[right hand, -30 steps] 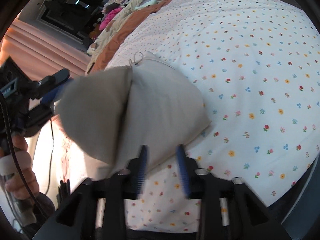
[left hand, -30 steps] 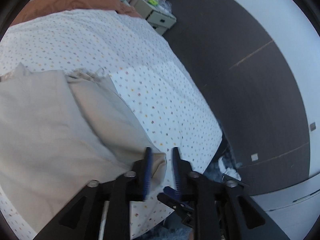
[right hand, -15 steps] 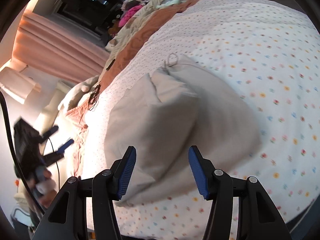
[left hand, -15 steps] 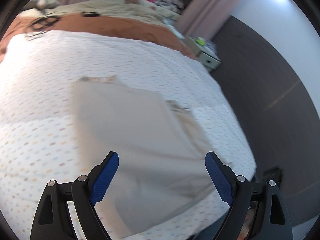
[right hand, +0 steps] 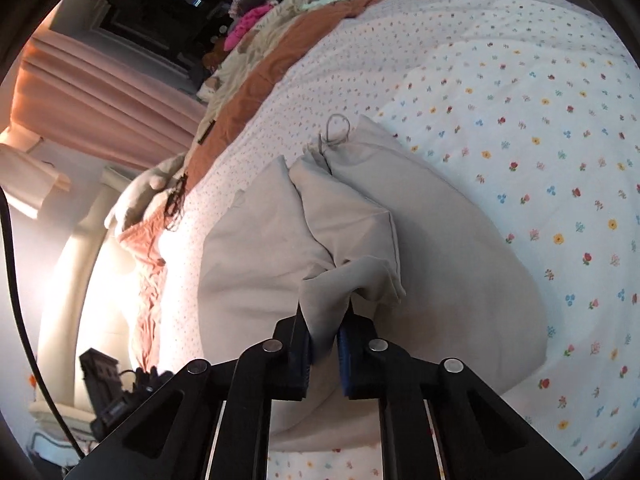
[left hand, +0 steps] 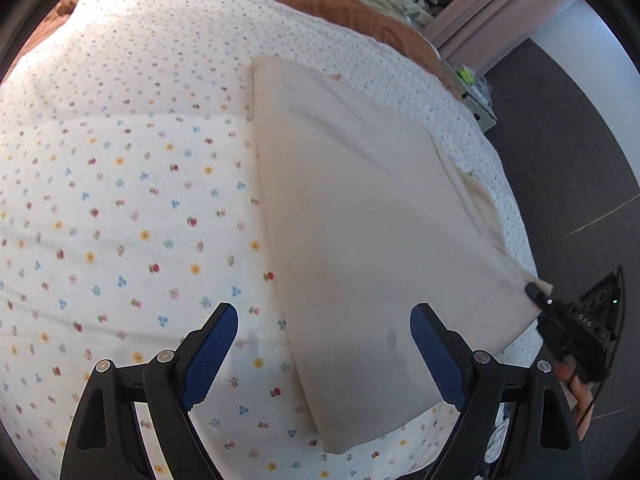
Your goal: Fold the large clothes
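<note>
Across the flowered bedspread (left hand: 120, 200), right of centre in the frame, lies the beige garment (left hand: 360, 208), partly folded. The right gripper (right hand: 323, 340) has just been closing and pinches a bunched corner; the left gripper (left hand: 324, 344) hovers wide, empty. Lifting by that thin pinch could let cloth slip and undo the fold.

Each gripper (left hand: 324, 344) (right hand: 323, 350) has black angular arms, silver screws and blue ribbed pads (left hand: 208, 356).

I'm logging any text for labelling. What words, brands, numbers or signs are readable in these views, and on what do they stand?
None can be read.
Beige garment: no print or label showing.
Floral bedsheet: flower pattern only, no lettering.
Bedside cabinet: items on it too small and blurred to read.
</note>
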The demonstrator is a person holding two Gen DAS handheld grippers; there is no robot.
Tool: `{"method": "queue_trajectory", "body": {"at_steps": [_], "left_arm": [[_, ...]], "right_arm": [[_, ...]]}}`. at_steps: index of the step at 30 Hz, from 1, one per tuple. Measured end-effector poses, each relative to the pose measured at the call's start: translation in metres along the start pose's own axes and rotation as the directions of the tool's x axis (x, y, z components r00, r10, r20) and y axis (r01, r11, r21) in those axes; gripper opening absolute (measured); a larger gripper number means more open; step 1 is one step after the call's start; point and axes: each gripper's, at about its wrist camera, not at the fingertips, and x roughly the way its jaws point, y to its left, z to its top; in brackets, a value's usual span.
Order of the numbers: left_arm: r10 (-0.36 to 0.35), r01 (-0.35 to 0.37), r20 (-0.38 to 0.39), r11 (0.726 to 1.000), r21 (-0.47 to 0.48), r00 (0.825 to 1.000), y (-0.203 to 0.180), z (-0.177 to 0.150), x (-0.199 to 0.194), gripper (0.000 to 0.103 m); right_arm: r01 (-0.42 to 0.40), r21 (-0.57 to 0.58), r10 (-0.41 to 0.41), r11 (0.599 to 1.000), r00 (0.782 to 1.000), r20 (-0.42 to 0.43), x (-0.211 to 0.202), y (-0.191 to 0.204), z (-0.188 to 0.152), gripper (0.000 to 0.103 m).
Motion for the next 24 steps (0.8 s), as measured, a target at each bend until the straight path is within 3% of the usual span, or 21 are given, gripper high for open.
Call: {"method": "queue_trajectory", "body": {"at_steps": [7, 10, 12, 19, 21, 23, 24], "left_arm": [[-0.034, 0.034, -0.024, 0.999, 0.025, 0.999, -0.01, -0.004, 0.015, 0.081], [-0.054, 0.056, -0.033, 0.997, 0.053, 0.998, -0.018, -0.006, 0.022, 0.071], [-0.071, 0.073, -0.045, 0.996, 0.054, 0.996, -0.022, -0.007, 0.027, 0.064], [-0.101, 0.105, -0.062, 0.992, 0.063, 0.993, -0.033, -0.013, 0.045, 0.06], [-0.103, 0.108, -0.063, 0.992, 0.072, 0.993, -0.034, -0.014, 0.047, 0.06], [-0.109, 0.113, -0.061, 0.991, 0.075, 0.992, -0.034, -0.012, 0.048, 0.06], [-0.11, 0.114, -0.058, 0.991, 0.075, 0.992, -0.034, -0.011, 0.049, 0.06]], "right_arm": [[0.016, -0.014, -0.015, 1.0, 0.996, 0.083, -0.036, -0.01, -0.012, 0.008], [0.039, 0.009, -0.04, 0.999, 0.993, 0.113, -0.05, -0.027, -0.021, 0.008], [0.055, 0.044, -0.06, 0.998, 0.992, 0.115, -0.053, -0.044, -0.028, 0.008], [0.11, 0.092, -0.116, 0.99, 0.991, 0.066, -0.044, -0.08, -0.044, 0.009], [0.147, 0.074, -0.151, 0.986, 0.987, 0.055, -0.048, -0.075, -0.039, 0.014], [0.184, 0.03, -0.185, 0.983, 0.98, 0.071, -0.056, -0.064, -0.029, 0.028], [0.198, -0.001, -0.198, 0.98, 0.977, 0.077, -0.058, -0.057, -0.024, 0.029]]}}
